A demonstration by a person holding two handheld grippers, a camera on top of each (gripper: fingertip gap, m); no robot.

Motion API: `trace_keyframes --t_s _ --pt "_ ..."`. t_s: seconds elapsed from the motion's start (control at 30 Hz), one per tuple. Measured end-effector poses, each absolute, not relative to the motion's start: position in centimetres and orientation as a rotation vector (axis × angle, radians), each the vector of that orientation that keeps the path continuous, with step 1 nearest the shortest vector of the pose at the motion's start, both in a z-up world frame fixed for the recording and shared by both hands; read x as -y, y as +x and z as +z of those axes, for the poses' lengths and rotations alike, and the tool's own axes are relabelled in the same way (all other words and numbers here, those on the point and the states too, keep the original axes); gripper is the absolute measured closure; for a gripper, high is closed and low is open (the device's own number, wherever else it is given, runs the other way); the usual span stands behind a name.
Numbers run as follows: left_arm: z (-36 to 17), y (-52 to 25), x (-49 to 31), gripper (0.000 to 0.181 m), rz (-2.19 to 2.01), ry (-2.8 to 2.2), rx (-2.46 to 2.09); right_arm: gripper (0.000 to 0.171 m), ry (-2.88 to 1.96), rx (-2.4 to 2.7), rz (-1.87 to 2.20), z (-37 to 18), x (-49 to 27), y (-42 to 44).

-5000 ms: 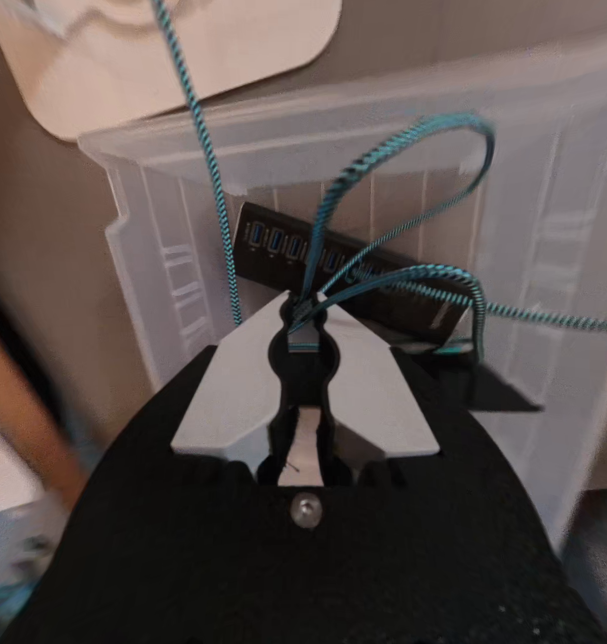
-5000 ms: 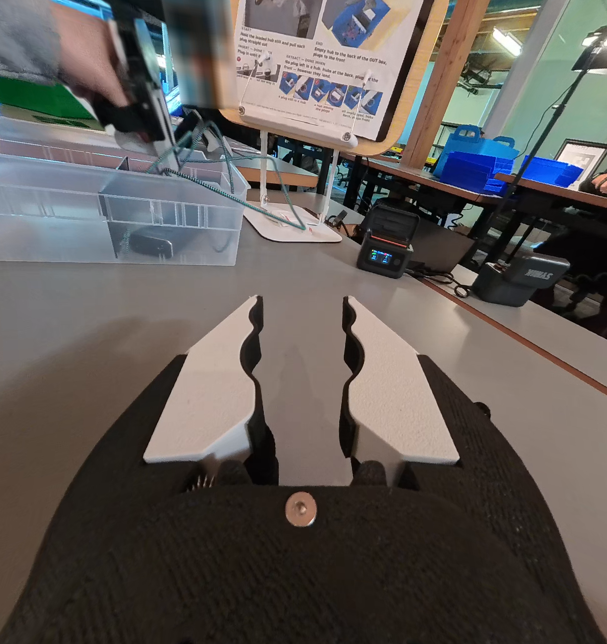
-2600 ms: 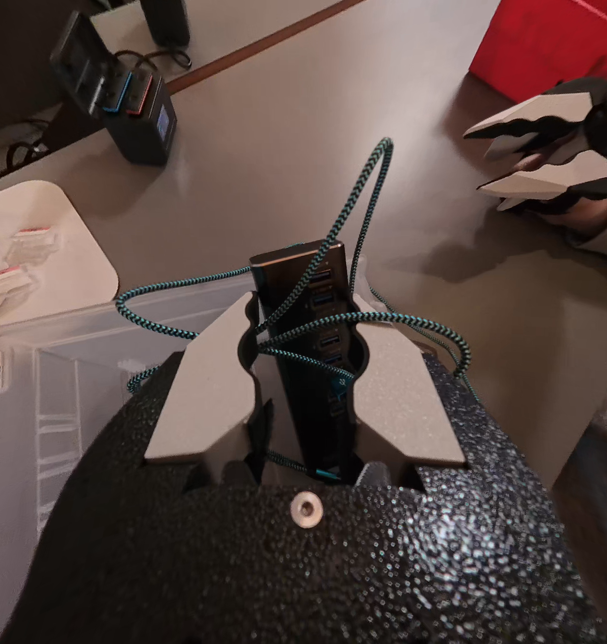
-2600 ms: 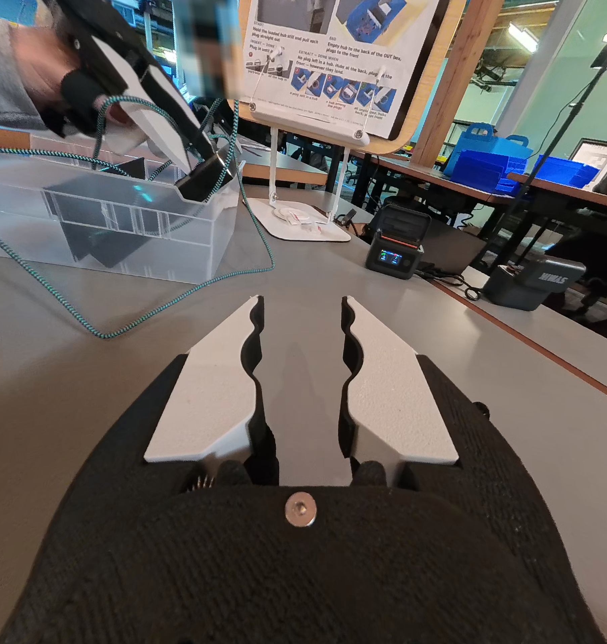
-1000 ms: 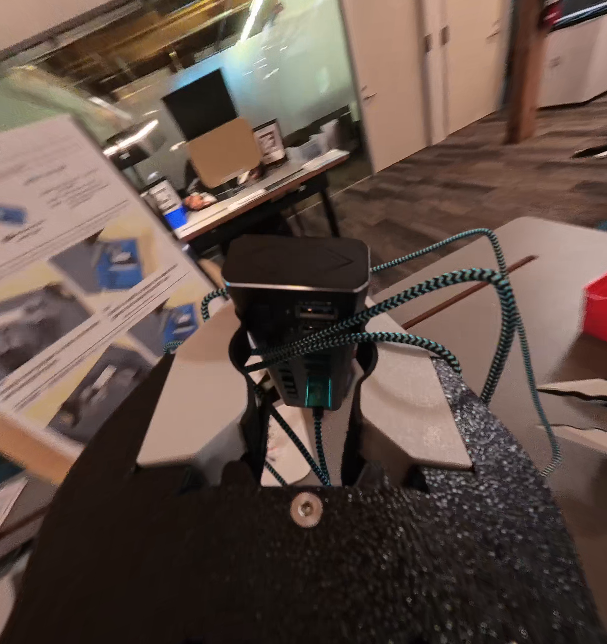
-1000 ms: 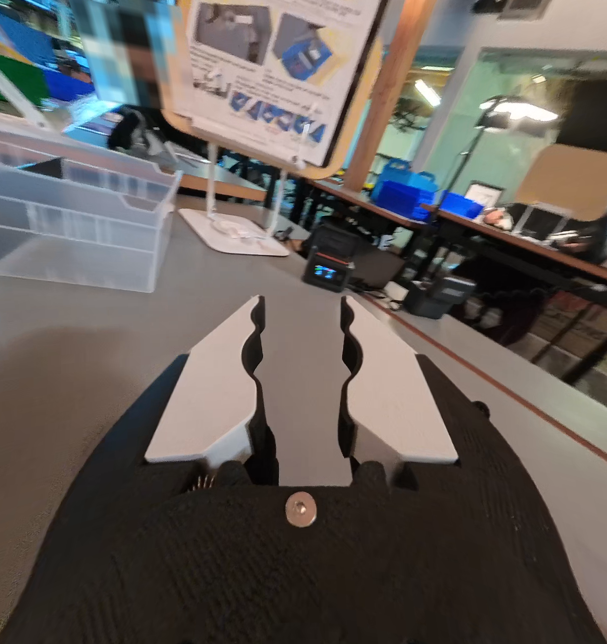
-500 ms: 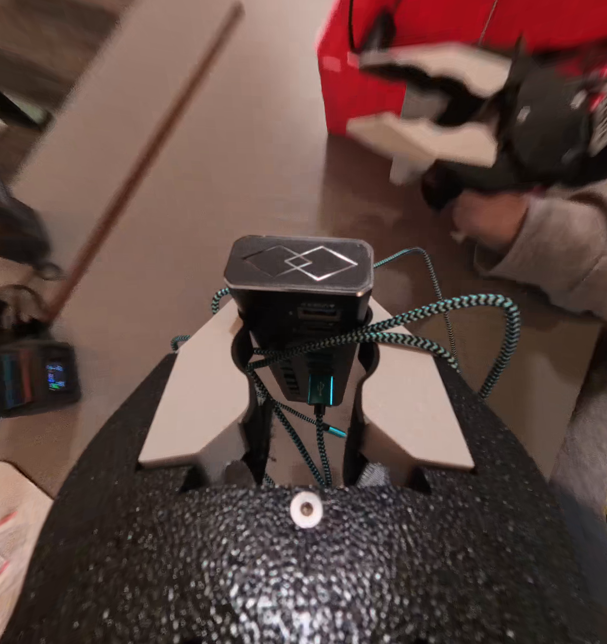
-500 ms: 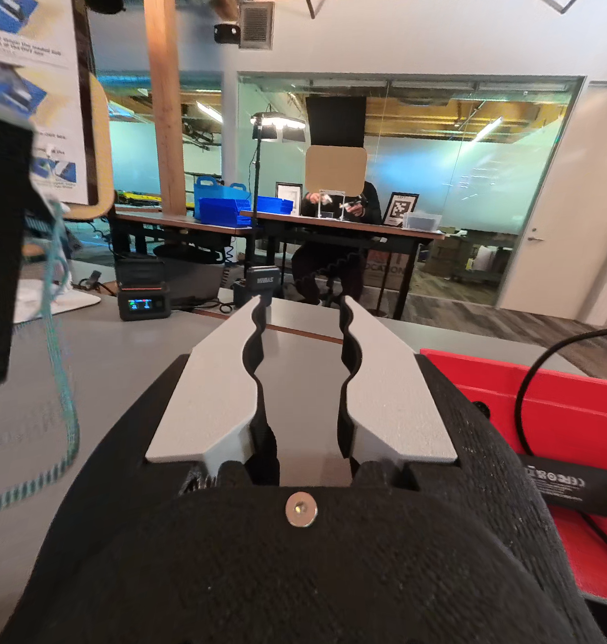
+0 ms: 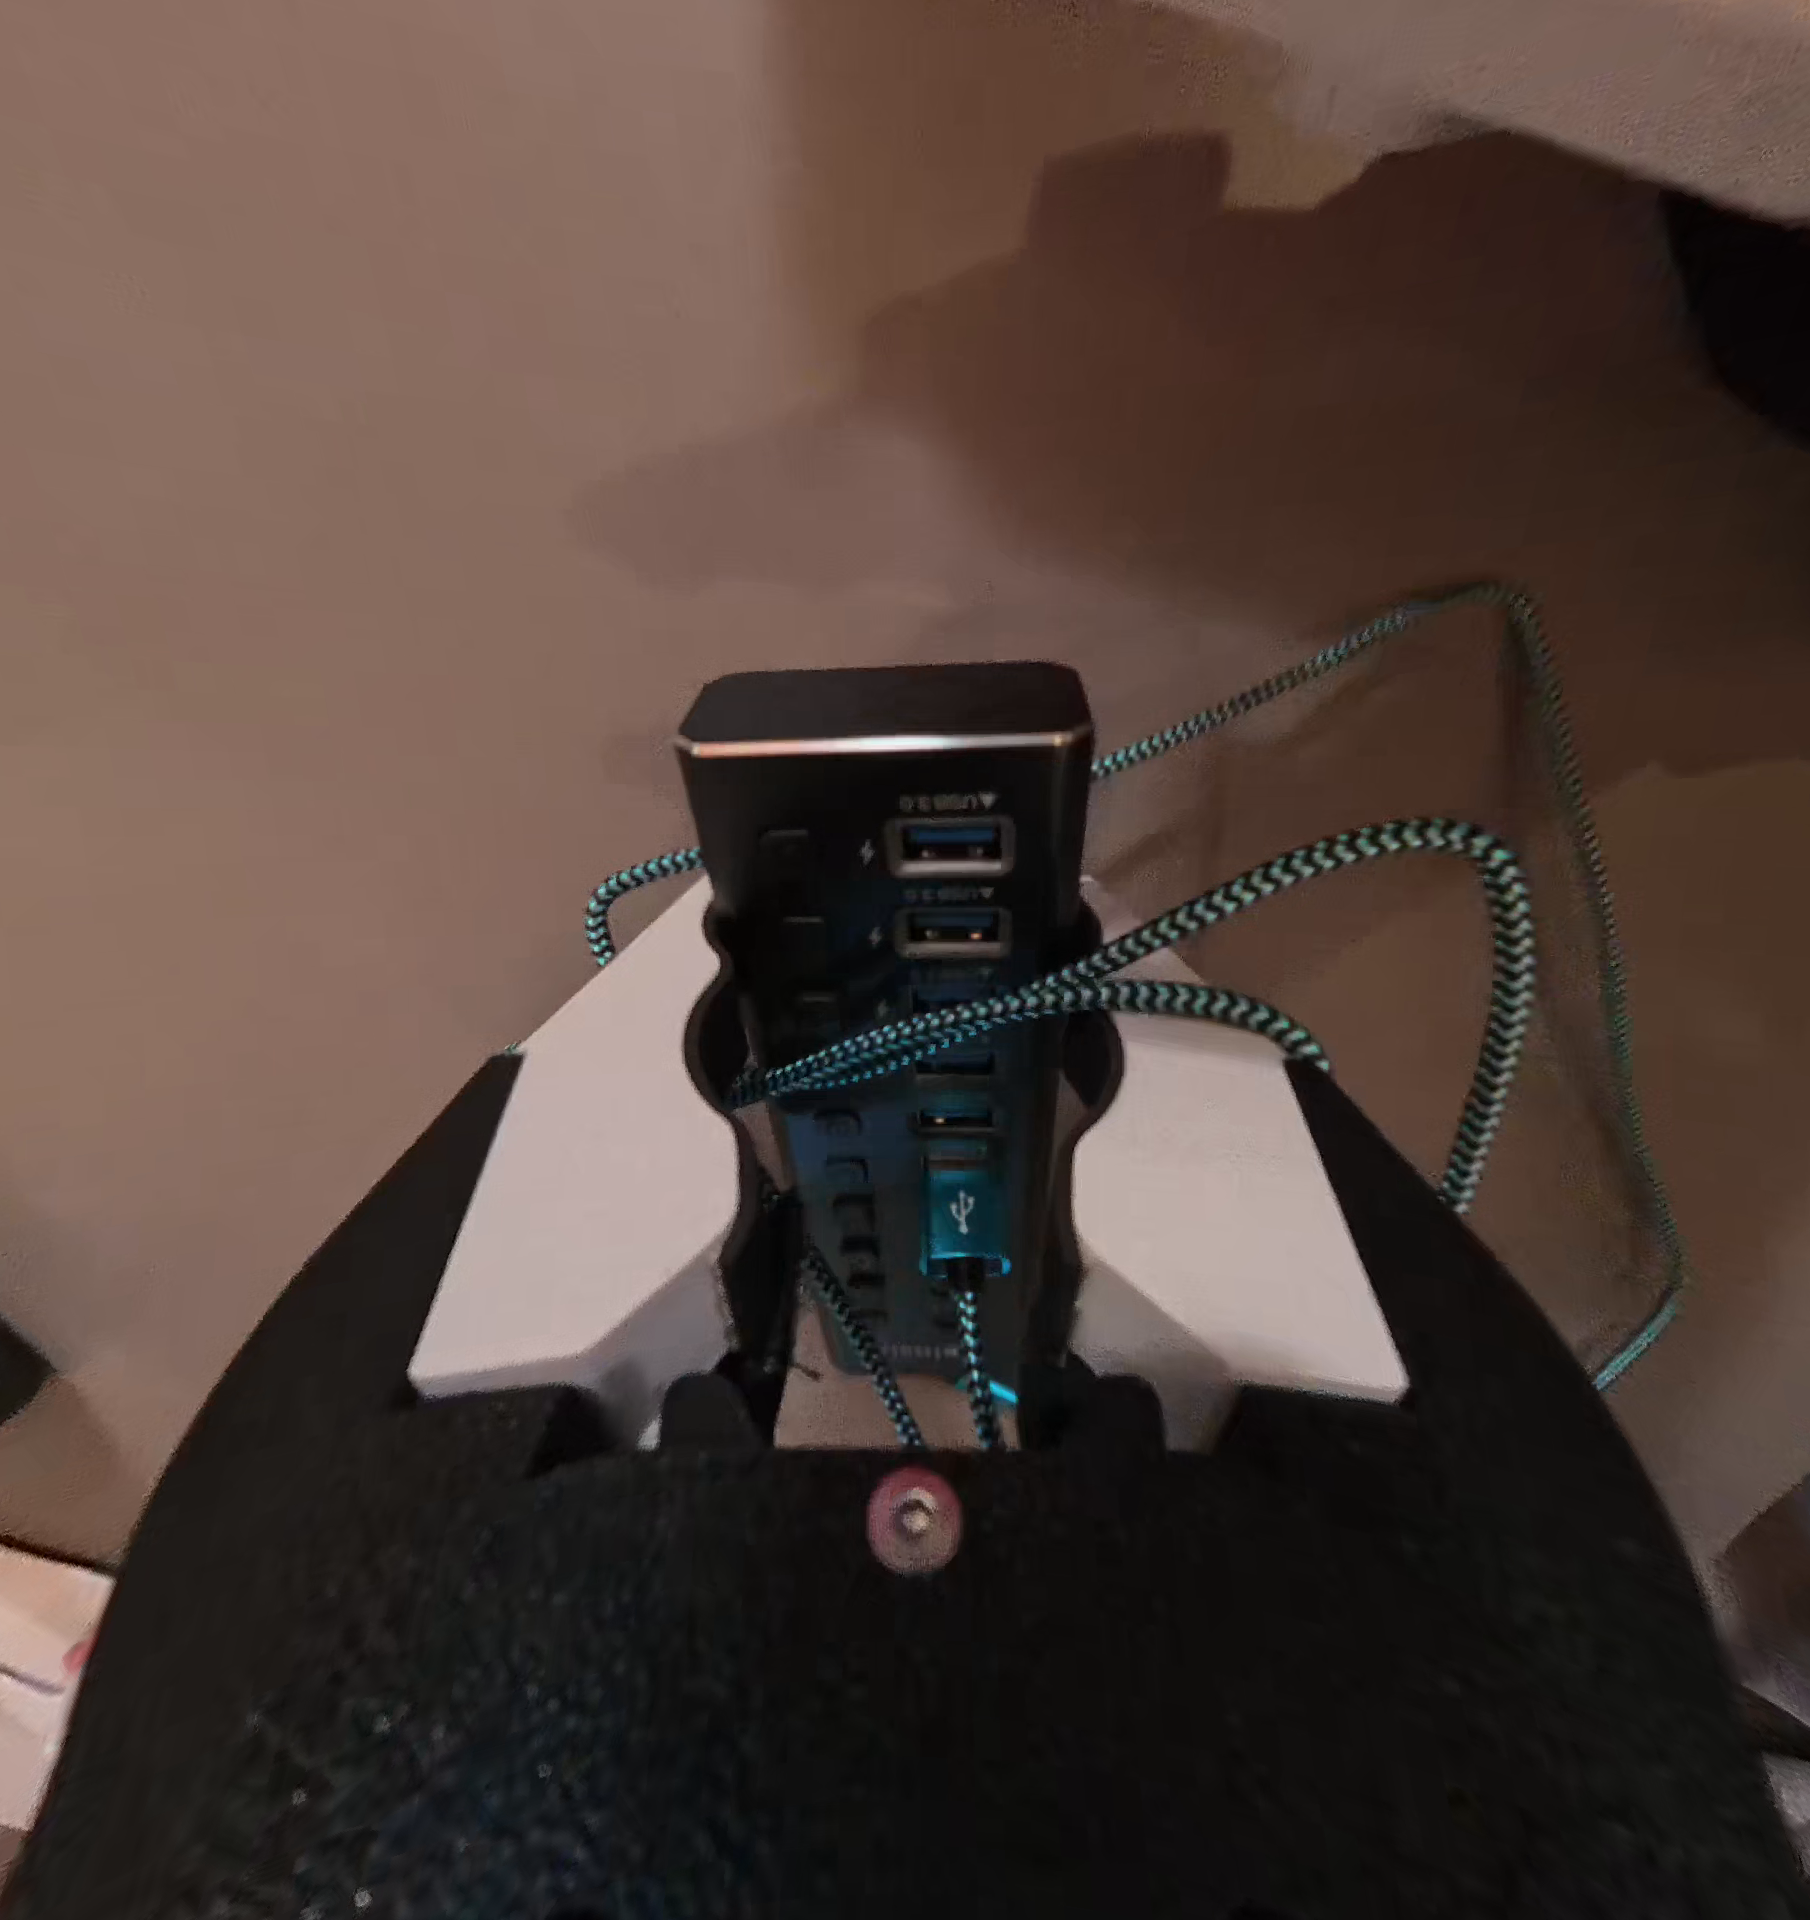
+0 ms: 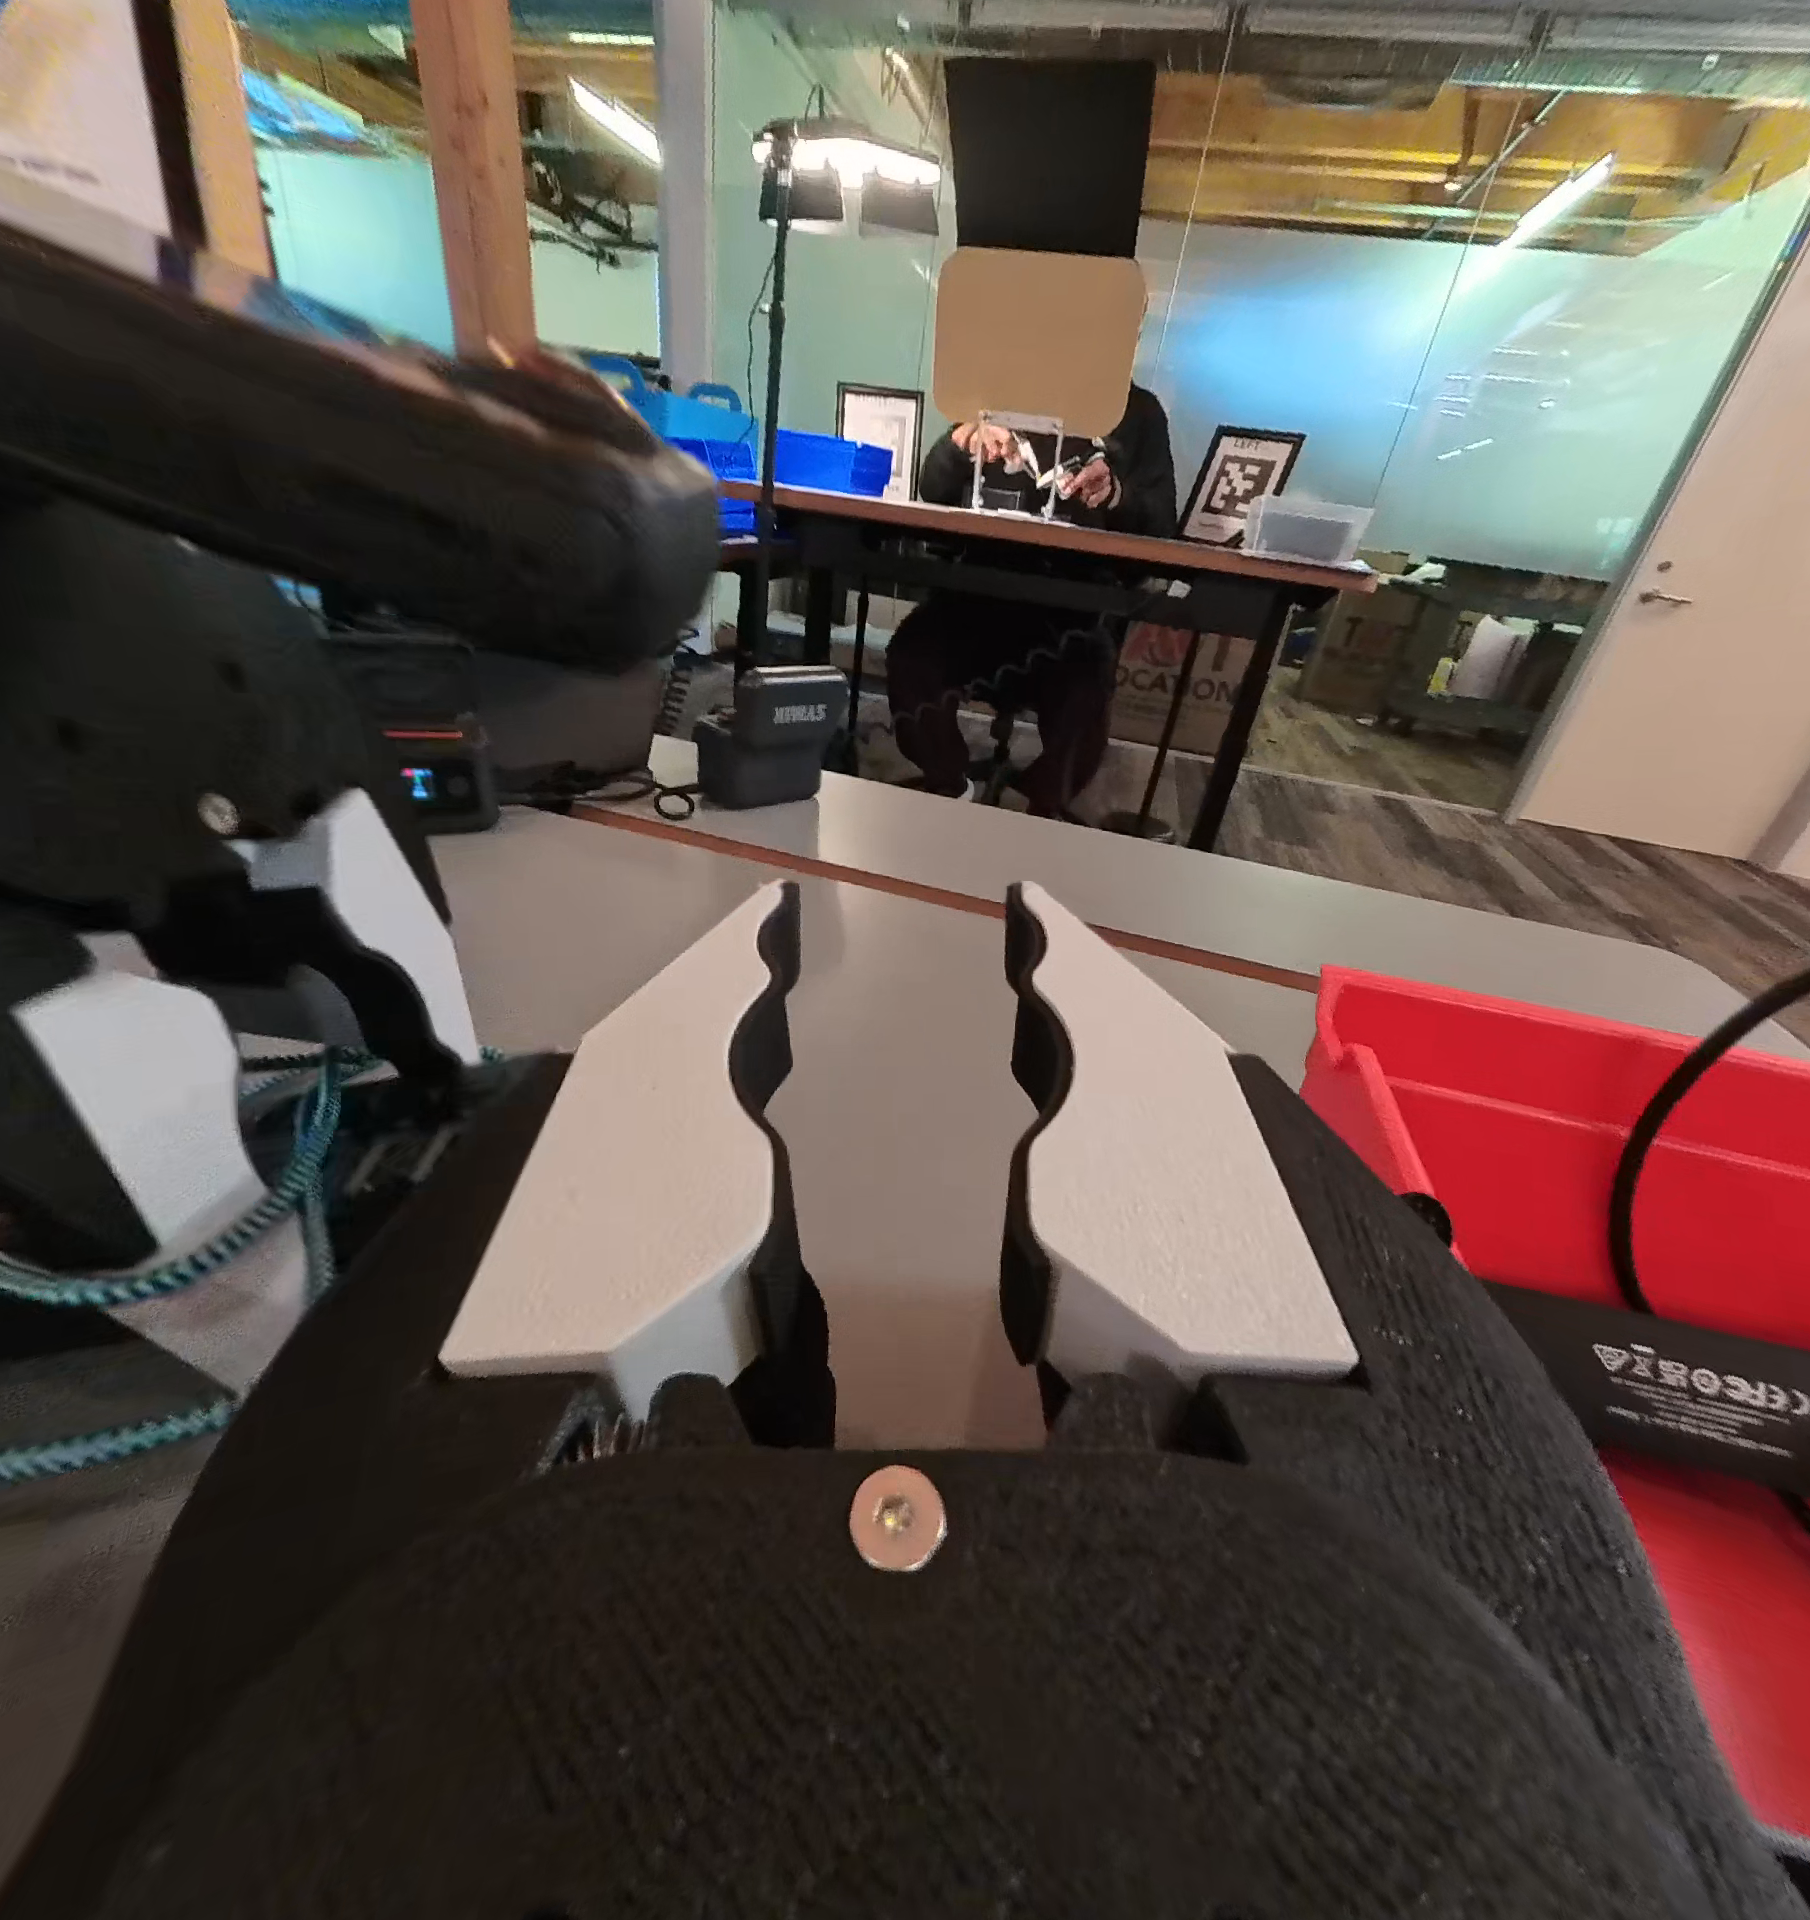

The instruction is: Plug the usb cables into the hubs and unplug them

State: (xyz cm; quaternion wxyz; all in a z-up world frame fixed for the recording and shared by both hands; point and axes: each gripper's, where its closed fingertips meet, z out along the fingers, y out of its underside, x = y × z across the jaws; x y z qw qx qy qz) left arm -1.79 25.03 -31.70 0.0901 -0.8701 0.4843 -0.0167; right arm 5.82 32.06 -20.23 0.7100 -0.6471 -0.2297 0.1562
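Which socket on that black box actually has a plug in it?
The one nearest the left claw's base on the black hub: a teal plug sits there. The two top sockets are empty.

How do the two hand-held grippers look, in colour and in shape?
Both look alike: the left gripper and right gripper have a rough black body, a silver screw in the middle, and two flat white fingers with wavy black inner edges.

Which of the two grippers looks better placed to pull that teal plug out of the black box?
The right gripper, probably. It is open and empty, close beside the left gripper, which is shut on the hub and so cannot also grasp the plug.
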Motion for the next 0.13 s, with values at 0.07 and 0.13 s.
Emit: trace_keyframes --t_s 0.07,0.13 --pt "-33.02 -1.39 -25.01 0.123 -0.074 -2.624 -1.465 0.133 -1.461 0.51 0.316 -20.62 -32.3 6.0" --pt "-33.09 -0.71 -24.4 0.125 -0.198 -2.659 -1.44 0.133 -1.485 0.51 0.303 -21.06 -32.56 6.14"
